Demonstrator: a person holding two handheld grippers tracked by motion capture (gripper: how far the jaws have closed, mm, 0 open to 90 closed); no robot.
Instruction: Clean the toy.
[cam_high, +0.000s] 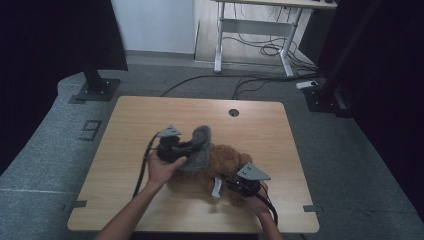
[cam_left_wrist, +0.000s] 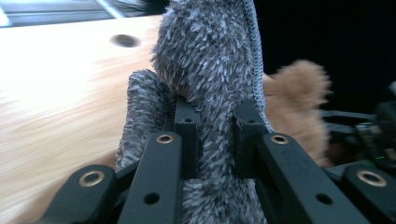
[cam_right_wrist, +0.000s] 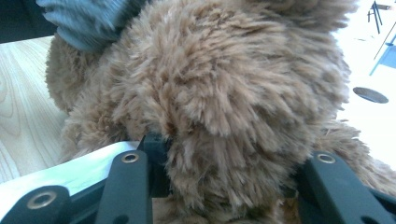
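Note:
A brown plush teddy bear (cam_high: 227, 160) lies in the middle of the wooden table (cam_high: 145, 117). A grey fuzzy garment (cam_high: 202, 140) rises from its left side. My left gripper (cam_high: 192, 147) is shut on that grey garment (cam_left_wrist: 205, 60), the fabric pinched between both jaws of the left gripper (cam_left_wrist: 217, 135), and the bear (cam_left_wrist: 299, 102) sits just behind it. My right gripper (cam_high: 232, 184) is at the bear's near right side, where its jaws (cam_right_wrist: 233, 172) press into the brown fur (cam_right_wrist: 224, 84). A white label (cam_right_wrist: 70, 172) hangs beside the left jaw. The grey garment (cam_right_wrist: 88, 18) shows at top left.
A round cable hole (cam_high: 233, 112) sits near the table's far edge. Beyond the table stand a white-legged desk (cam_high: 260, 30), loose floor cables (cam_high: 250, 80) and black stand bases (cam_high: 95, 87) at both sides. Bare tabletop lies on the left, right and far sides of the bear.

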